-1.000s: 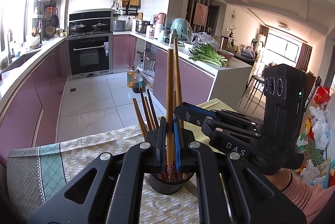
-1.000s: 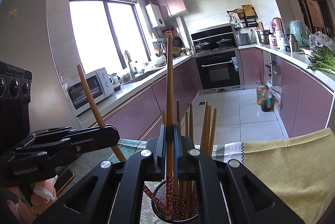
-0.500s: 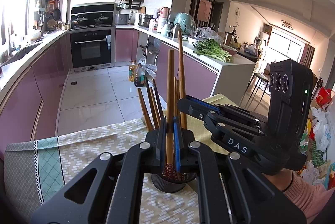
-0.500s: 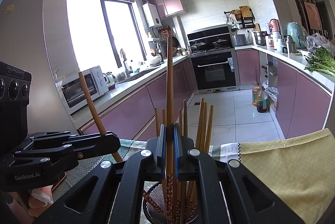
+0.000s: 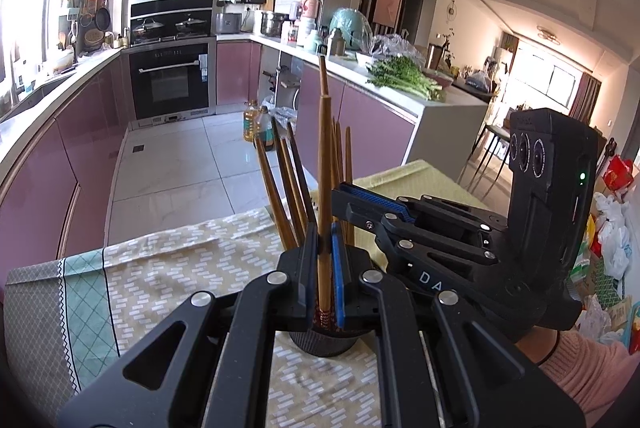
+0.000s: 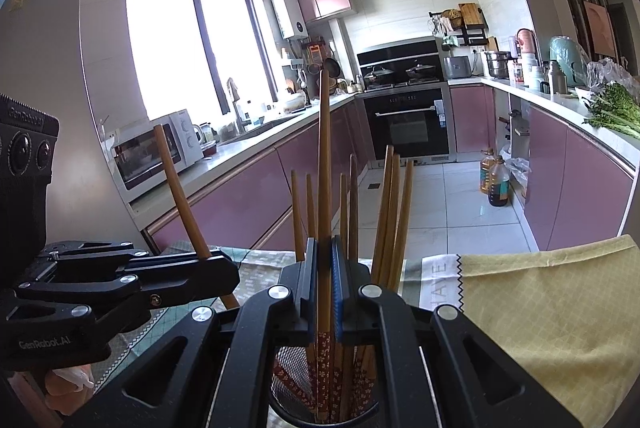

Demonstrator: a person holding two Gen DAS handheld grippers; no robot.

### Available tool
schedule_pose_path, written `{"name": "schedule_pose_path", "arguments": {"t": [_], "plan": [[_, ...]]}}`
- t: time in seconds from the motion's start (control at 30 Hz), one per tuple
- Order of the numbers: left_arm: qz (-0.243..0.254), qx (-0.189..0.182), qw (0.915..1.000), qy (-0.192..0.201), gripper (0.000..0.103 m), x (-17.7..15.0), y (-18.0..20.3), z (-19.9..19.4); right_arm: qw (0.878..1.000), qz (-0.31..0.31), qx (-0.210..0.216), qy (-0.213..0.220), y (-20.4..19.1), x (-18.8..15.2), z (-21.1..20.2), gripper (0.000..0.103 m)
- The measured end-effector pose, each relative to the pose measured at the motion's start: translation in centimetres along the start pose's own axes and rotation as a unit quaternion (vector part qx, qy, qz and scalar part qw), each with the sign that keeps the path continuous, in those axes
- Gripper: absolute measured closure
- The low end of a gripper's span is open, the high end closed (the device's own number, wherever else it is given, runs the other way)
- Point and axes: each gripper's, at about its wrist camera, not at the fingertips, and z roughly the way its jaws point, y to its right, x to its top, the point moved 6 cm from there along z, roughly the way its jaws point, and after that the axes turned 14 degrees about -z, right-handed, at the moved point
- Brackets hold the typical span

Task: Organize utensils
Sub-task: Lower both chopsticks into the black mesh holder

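A black mesh holder stands on the table with several wooden chopsticks upright in it. In the left wrist view my left gripper is shut on one chopstick, whose red patterned end dips toward the holder's mouth. My right gripper reaches in from the right. The right wrist view shows my right gripper shut on another chopstick, its patterned end inside the holder. My left gripper sits to the left there, with its slanted chopstick.
A patterned tablecloth and a yellow cloth cover the table. A hand in a pink sleeve holds the right gripper. Beyond the table edge lie the tiled floor, pink cabinets, an oven, oil bottles and a counter with greens.
Almost nothing differs. Both grippers stay shut on their chopsticks over the holder, and the left wrist view has tipped slightly.
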Motion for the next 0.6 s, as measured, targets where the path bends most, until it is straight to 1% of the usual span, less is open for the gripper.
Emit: {"name": "schedule_pose_path", "arguments": {"t": [0.17, 0.6], "plan": [[-0.001, 0.001, 0.9999, -0.010, 0.096, -0.6, -0.4, 0.8, 1.000, 0.003, 0.000, -0.009, 0.0, -0.8, 0.1, 0.097], [0.001, 0.002, 0.9999, -0.015, 0.095, -1.3, -0.6, 1.6, 1.000, 0.006, 0.002, -0.018, 0.2, -1.5, 0.4, 0.097]]}}
